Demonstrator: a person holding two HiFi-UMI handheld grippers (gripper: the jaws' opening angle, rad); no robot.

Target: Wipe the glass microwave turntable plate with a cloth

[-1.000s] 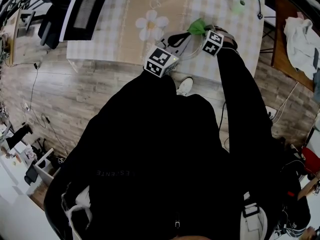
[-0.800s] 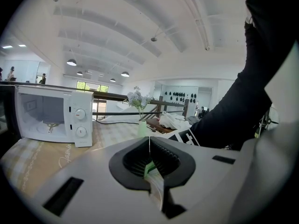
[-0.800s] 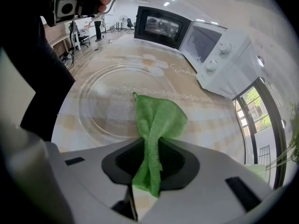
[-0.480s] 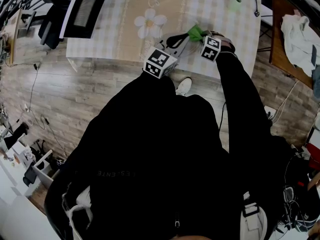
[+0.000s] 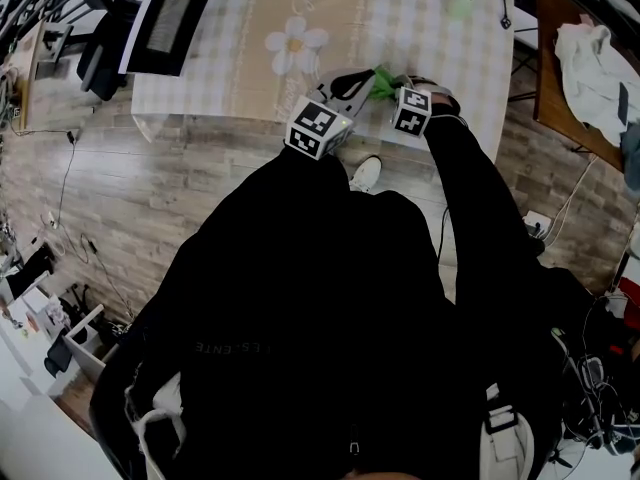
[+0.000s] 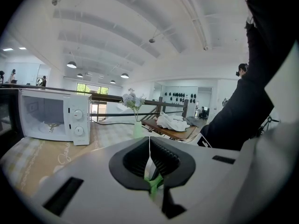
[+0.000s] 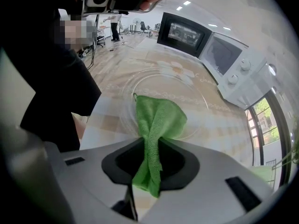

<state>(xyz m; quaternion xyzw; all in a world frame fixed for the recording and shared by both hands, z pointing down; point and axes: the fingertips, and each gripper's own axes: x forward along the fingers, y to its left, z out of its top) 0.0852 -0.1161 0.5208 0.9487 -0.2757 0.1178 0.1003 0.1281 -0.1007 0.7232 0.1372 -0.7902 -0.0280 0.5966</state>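
My right gripper point(image 7: 149, 158) is shut on a green cloth point(image 7: 158, 118), whose free end lies on the clear glass turntable plate point(image 7: 191, 94). The plate is held a little above the chequered tablecloth. In the left gripper view the plate's rim point(image 6: 149, 148) shows edge-on as a thin line, with my left gripper point(image 6: 150, 166) shut on it and a bit of green showing behind. In the head view the green cloth point(image 5: 384, 82) sits between the left gripper point(image 5: 350, 81) and the right gripper point(image 5: 396, 86), close together at the table's near edge.
A white microwave point(image 7: 233, 69) with its door point(image 7: 183, 32) open stands on the table point(image 5: 250, 48) beyond the plate, at far left in the head view point(image 5: 165, 18). A vase of flowers point(image 6: 135, 113) stands at the table's far right. A side table holds white fabric point(image 5: 590, 63).
My right gripper has drawn the green cloth back toward the person and slightly left across the plate. The left gripper has kept its hold on the rim.
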